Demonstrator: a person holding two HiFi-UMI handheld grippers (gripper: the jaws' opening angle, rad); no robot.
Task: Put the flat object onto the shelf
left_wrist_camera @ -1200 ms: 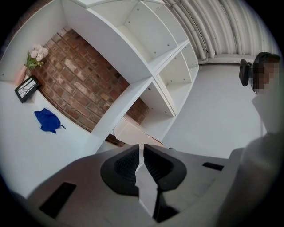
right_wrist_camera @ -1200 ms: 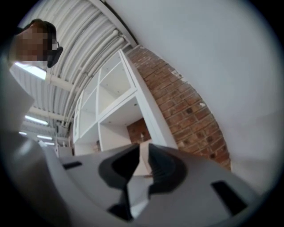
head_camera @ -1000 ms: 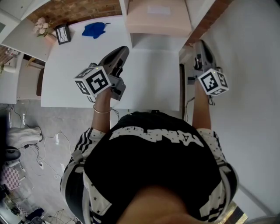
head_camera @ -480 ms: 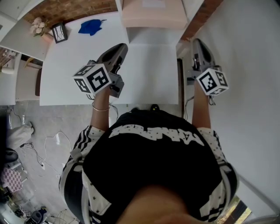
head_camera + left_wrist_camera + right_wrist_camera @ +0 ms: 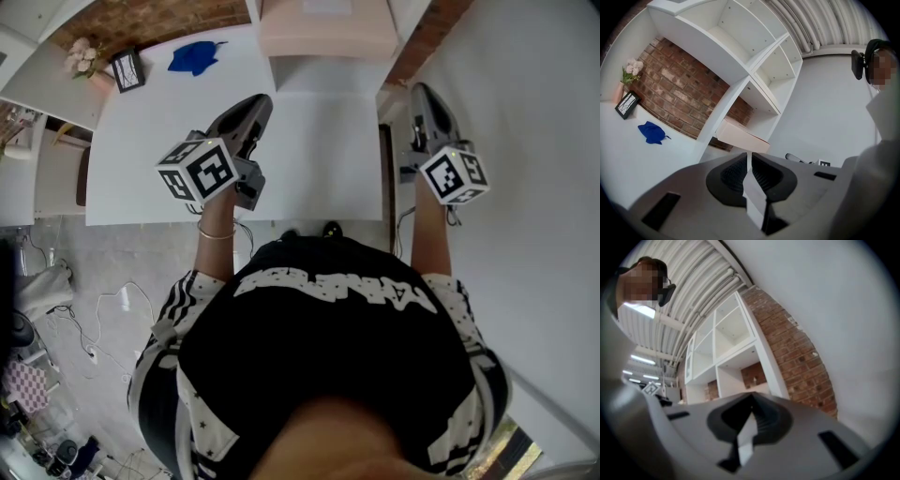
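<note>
Clamps a white flat panel (image 5: 328, 159) by opposite edges: left gripper (image 5: 749, 158) pinched fully closed on it, right gripper (image 5: 751, 398) likewise. Holds it over the white table (image 5: 150, 131), just before the shelf unit (image 5: 740, 70), below the pink box (image 5: 326, 33).

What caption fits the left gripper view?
Left claw shut on a thin white panel, facing white shelving that holds a pink box; blue cloth on the table.
</note>
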